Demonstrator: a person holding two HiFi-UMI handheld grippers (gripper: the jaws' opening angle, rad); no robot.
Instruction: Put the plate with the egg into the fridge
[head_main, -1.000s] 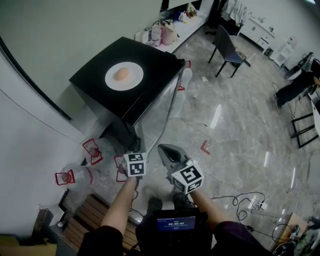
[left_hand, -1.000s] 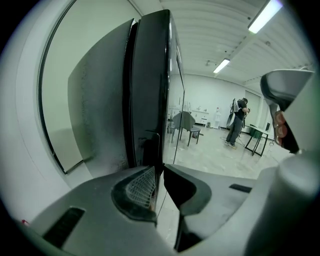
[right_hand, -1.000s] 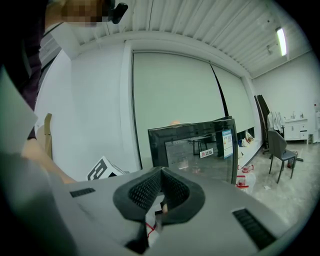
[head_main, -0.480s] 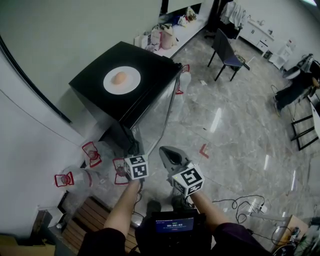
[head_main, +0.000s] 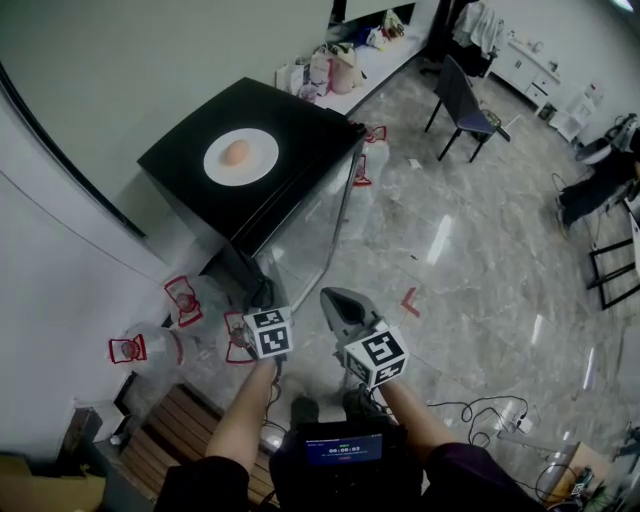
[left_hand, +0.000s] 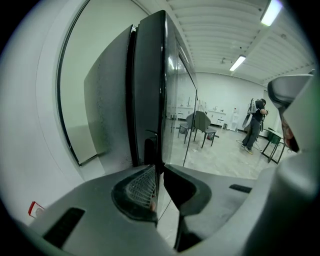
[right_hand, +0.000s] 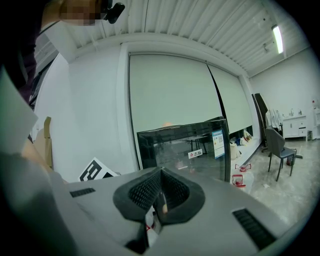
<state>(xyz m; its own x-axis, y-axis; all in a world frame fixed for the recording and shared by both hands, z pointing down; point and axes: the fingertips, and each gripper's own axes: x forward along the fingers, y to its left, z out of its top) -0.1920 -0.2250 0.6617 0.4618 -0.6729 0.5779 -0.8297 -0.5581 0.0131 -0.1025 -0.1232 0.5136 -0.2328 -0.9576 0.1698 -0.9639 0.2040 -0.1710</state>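
A white plate (head_main: 240, 156) with a brown egg (head_main: 236, 152) lies on top of the black fridge (head_main: 291, 128). The fridge's glass door (head_main: 305, 225) is closed. My left gripper (left_hand: 159, 167) is shut with nothing in it, close in front of the door's dark edge (left_hand: 150, 90). In the head view only its marker cube (head_main: 269, 331) shows, low by the fridge's near corner. To its right my right gripper (head_main: 334, 296) is shut and empty, its jaws meeting (right_hand: 160, 172) below the fridge (right_hand: 190, 145). The egg (right_hand: 167, 123) shows as an orange spot above the fridge's top edge.
Water jugs with red handles (head_main: 182, 296) (head_main: 130, 350) stand on the floor left of the fridge, more (head_main: 368, 160) at its far side. A wooden pallet (head_main: 180, 430) lies at bottom left. A chair (head_main: 462, 95), floor cables (head_main: 490, 400) and a person (left_hand: 255, 130) are farther off.
Both grippers keep nearly the same places in front of the fridge. The left marker cube has turned slightly. The plate and egg have not moved on the fridge top.
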